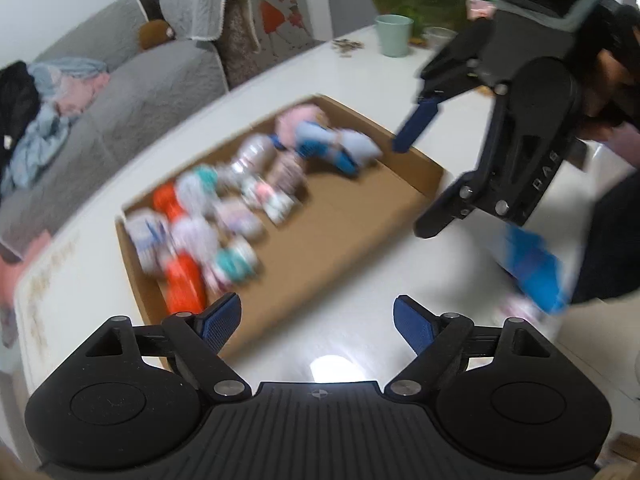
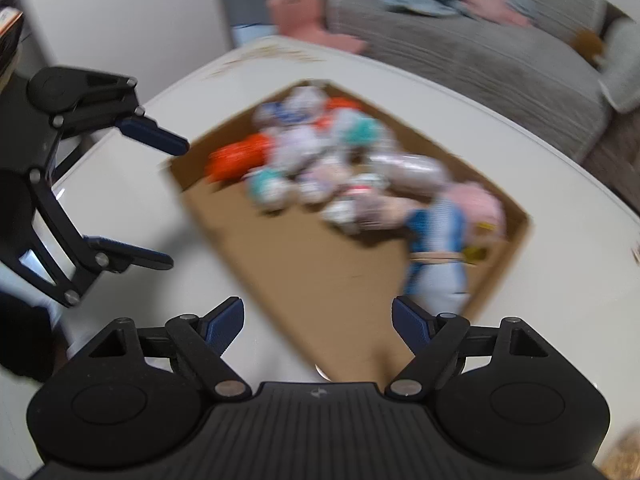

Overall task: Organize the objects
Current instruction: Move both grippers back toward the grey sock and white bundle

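Cardboard box (image 1: 416, 168) sits flat on the white table (image 1: 360, 64), and I take it as my landmark. Inside it, small packets (image 1: 224, 216) crowd the end nearest the grey sofa (image 1: 132, 92); they are too blurred for me to read. A blue-and-white bundle (image 2: 440, 252) lies at the other end, apart from them. My left gripper (image 1: 318, 320) hangs over the near edge of the box, jaws spread with nothing between them. My right gripper (image 2: 318, 320) hovers over the box's corner, jaws likewise spread and empty. A green cup (image 1: 394, 34) stands well beyond the box.
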A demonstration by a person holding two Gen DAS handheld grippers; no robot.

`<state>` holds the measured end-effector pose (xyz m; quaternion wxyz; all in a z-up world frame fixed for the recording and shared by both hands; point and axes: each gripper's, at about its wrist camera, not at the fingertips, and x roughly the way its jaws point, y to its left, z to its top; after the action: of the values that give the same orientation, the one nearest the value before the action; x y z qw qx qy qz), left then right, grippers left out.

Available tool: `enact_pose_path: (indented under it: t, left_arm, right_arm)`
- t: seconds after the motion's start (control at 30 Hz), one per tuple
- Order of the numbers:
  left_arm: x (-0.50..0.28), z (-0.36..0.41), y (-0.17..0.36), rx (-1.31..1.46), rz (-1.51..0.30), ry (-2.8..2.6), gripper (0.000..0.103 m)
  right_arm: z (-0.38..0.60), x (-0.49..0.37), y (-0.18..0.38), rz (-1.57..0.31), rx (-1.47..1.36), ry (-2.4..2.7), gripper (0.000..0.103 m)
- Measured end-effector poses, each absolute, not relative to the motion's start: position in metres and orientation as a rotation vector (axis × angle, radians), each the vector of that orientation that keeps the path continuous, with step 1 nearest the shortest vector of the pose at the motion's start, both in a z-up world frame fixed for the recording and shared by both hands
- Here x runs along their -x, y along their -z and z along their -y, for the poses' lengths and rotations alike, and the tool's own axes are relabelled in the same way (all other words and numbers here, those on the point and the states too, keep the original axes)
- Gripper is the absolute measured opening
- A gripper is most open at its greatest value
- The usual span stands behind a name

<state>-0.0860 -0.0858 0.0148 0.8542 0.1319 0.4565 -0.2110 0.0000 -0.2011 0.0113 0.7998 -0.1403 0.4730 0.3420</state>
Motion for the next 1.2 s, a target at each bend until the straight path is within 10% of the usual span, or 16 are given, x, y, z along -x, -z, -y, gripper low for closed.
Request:
enact_pose_path:
  t: [0.57,0.97,1.2]
  left_arm:
    - [0.172,0.124,0.057,-0.313,-1.141,0.437,0.086]
    - [0.160,0.107,0.071,-0.255,-1.191,0.399,0.051]
    - [0.158,0.105,0.069,-0.231,-1.200,0.401,0.048]
  right_arm:
    - [0.118,0.051,0.040,-1.280,0.261,-0.860,0.076]
    - [0.102,0.050,0.071,-1.367,0.277,-0.752,0.051]
    - [0.101,0.048,0.071,-1.363,0.275,-0.742,0.042]
